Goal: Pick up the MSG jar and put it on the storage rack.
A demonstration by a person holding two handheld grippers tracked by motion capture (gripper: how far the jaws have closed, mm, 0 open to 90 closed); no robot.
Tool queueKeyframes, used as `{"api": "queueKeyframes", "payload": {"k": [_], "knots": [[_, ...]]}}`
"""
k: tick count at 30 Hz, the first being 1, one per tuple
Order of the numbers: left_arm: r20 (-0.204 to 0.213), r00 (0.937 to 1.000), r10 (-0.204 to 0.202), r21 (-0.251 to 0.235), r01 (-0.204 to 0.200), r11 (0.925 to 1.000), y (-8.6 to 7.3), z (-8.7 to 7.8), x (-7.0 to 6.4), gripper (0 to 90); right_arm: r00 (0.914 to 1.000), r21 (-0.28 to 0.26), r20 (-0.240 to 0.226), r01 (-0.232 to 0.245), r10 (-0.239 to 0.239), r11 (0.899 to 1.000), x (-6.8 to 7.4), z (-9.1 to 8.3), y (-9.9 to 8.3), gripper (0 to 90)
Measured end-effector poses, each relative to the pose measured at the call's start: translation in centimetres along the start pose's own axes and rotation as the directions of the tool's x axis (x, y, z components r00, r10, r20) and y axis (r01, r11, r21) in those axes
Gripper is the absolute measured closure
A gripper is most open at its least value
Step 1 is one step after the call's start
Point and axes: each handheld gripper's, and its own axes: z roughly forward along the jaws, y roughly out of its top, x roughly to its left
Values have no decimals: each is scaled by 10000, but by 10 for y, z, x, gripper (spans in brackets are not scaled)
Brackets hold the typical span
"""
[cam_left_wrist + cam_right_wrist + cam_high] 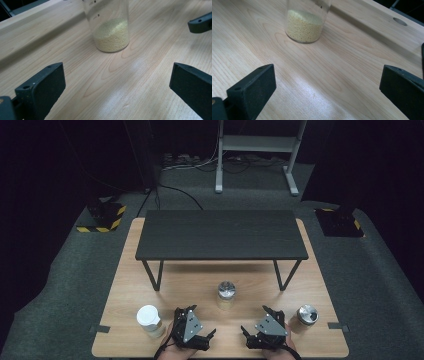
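Three glass jars stand on the wooden table [310, 285]: a white-lidded jar [149, 319] at the left, a metal-lidded middle jar [226, 293], and a metal-lidded right jar [306, 316]. My left gripper [202, 320] rests near the front edge, angled towards the middle jar, and my right gripper [254, 319] mirrors it from the other side. In the left gripper view, the left gripper [117, 87] is open and empty, with a jar of yellow grains [111, 32] ahead. The right gripper [327, 85] is likewise open and empty, short of a grain-filled jar [304, 25].
A low black shelf on thin legs [221, 235] spans the far half of the table. Black tape tabs [99, 328] mark the table's side edges. A jaw of the other gripper [200, 23] shows at the upper right of the left gripper view. A round hole [400, 21] is in the tabletop.
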Motion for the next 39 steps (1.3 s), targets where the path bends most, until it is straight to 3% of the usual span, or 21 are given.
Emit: {"api": "queueKeyframes", "payload": {"k": [10,17,25,39], "knots": [[59,9997,247,-68,-246,9997,0,-1,-2,6,10000,-99,-25,-90,89,9999,-2,-1,-1,1],[74,9999,68,-152,-67,9999,-1,-2,0,6,9995,-175,-98,-299,297,9994,-4,-2,-1,1],[337,9986,-396,-299,406,9987,0,-4,2,6,9999,-134,-101,-50,48,9999,-2,-2,-1,1],[283,9994,-211,-895,235,9957,17,-26,3,6,10000,-192,-63,-78,77,9998,-1,-3,-1,1]]}}
